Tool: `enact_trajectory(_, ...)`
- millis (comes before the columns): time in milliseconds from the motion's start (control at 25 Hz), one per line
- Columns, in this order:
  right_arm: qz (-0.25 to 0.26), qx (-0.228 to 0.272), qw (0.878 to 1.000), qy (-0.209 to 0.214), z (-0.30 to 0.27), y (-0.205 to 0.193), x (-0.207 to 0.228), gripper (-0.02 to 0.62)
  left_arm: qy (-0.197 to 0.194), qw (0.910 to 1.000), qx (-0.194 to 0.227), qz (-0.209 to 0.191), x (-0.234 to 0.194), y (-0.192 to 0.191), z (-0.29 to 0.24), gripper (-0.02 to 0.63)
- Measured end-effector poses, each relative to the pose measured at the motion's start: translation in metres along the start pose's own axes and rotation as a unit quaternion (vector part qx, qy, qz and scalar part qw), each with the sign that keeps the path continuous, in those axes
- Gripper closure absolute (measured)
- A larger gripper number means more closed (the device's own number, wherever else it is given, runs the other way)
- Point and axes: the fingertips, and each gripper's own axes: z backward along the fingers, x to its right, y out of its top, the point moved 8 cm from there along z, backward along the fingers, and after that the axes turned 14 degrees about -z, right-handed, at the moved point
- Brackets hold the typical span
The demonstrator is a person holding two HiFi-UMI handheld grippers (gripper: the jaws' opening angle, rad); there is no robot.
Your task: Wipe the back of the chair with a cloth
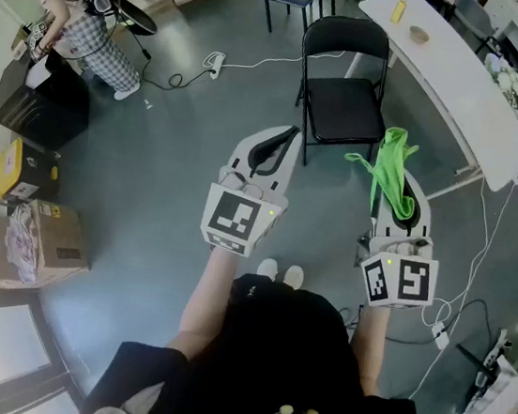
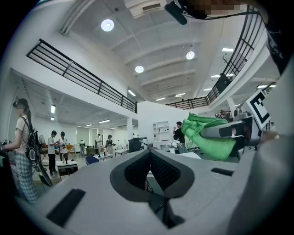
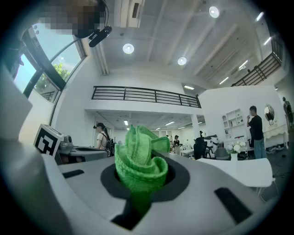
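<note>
**Cloth pinched in the right gripper, short of the chair**

The green cloth (image 1: 390, 164) is bunching up out of the right gripper (image 1: 399, 193), whose jaws are closing tight on its lower fold. In the right gripper view the cloth (image 3: 140, 160) is filling the gap between the jaws of the right gripper (image 3: 140, 179).

The left gripper (image 1: 281, 146) is hovering at the cloth's 9 o'clock. Its jaws are meeting at the tips with nothing between them, as the left gripper view shows at the left gripper (image 2: 149, 158).

The black folding chair (image 1: 344, 80) is standing at 12 o'clock from both grippers, seat toward the person, backrest at the far edge. The cloth is lying well short of that backrest.

Open grey floor (image 1: 173, 143) is spreading out from the chair toward 9 o'clock. At the chair's 3 o'clock the long white table (image 1: 463, 96) is crowding in close. A white cable (image 1: 231, 60) is trailing across the floor at 10 o'clock.

The cloth is covering the right gripper's fingertips in the head view. The table's far end is running out of the picture.
</note>
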Motion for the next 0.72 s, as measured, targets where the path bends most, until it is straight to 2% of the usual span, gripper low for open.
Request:
enact_trajectory(400, 0.013, -0.011, 1.000, 0.000, 0.003, 0.002, 0.003, 0.554, -0.008, 1.0000, 0.002, -0.005, 0.010, 0.010, -0.005, 0.601)
enact_trajectory(560, 0.002, -0.011, 1.000, 0.002, 0.006, 0.003, 0.005, 0.552, -0.012, 0.9999, 0.000, -0.007, 0.015, 0.010, -0.007, 0.601)
enact_trajectory(720, -0.030, -0.004, 0.999, 0.020, 0.012, 0.007, 0.013, 0.552, -0.016, 0.9998, 0.001, -0.011, 0.024, 0.013, -0.012, 0.601)
